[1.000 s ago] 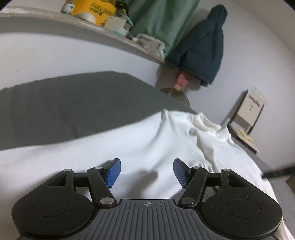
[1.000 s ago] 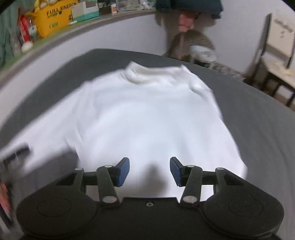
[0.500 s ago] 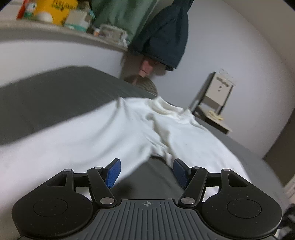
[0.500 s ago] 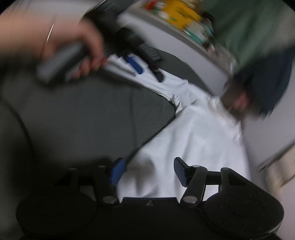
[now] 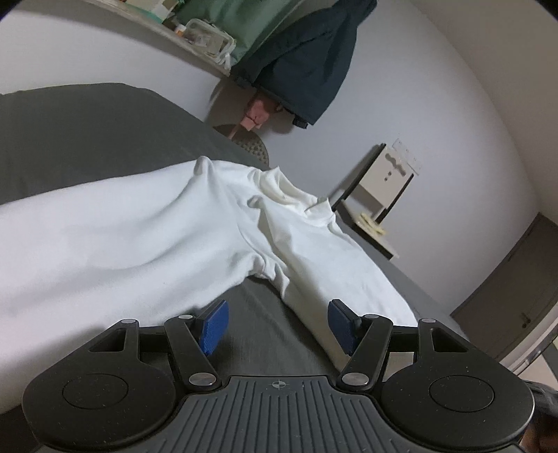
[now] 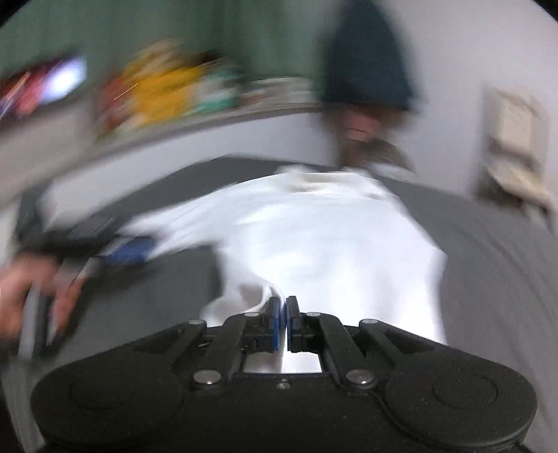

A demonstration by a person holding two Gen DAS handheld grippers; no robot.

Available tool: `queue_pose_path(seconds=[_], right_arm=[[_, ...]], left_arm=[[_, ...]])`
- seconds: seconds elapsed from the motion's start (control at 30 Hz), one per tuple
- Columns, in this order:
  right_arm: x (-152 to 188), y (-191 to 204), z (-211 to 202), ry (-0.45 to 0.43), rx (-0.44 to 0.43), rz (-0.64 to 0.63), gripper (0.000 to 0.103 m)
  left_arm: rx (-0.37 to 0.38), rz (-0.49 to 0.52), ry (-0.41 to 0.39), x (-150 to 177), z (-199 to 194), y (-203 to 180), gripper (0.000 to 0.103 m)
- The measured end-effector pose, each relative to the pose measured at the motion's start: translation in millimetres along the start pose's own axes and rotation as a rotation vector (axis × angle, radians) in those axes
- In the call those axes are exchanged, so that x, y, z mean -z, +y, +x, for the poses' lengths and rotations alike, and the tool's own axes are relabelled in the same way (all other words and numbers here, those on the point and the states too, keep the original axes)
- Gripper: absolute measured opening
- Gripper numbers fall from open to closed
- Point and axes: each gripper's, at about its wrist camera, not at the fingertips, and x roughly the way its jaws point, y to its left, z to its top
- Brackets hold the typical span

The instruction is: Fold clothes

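A white long-sleeved shirt (image 5: 146,237) lies spread on the grey bed (image 5: 69,132), collar at the far end. My left gripper (image 5: 278,325) hangs open low over bare sheet, in the gap between the sleeve and the shirt's body; nothing is between its blue pads. The right wrist view is blurred. There my right gripper (image 6: 283,320) is shut at the shirt's (image 6: 331,251) near hem, and the cloth puckers up at its pads. At that view's left, a hand (image 6: 31,289) holds the left gripper (image 6: 129,252) by the sleeve end.
A wall shelf (image 5: 195,38) with boxes runs behind the bed. A green garment (image 5: 237,24) and a dark blue jacket (image 5: 307,62) hang past it. A small chair and low table (image 5: 380,195) stand at the right, with a door (image 5: 516,278) beyond.
My right gripper swung round to the shirt's near hem and its jaws went from open to shut there. The left gripper turned a little right and stayed open.
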Motion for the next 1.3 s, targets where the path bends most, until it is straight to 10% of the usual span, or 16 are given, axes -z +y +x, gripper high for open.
queue_pose_path(seconds=[0.3, 0.47, 0.6, 0.67, 0.9, 1.03, 1.3], right_arm=[[9, -55, 14, 0.052, 0.240, 0.206, 0.011], [11, 30, -6, 0.043, -0.011, -0.133, 0.066], [40, 99, 9, 0.126, -0.003, -0.500, 0.052], [50, 105, 25, 0.194, -0.001, -0.538, 0.003], [11, -1, 13, 0.094, 0.088, 0.092, 0.002], [19, -48, 28, 0.142, 0.001, 0.337, 0.013], [1, -22, -15, 0.115, -0.003, 0.313, 0.032]], left_arm=[[0.022, -0.005, 0.013, 0, 4, -2, 0.063], [0.015, 0.020, 0.017, 0, 3, -8, 0.063], [0.018, 0.033, 0.024, 0, 4, -11, 0.063], [0.021, 0.036, 0.029, 0, 4, -11, 0.063], [0.022, 0.043, 0.032, -1, 4, -11, 0.063], [0.026, 0.033, 0.042, -1, 7, -10, 0.063], [0.035, 0.027, 0.048, -2, 6, -10, 0.063]])
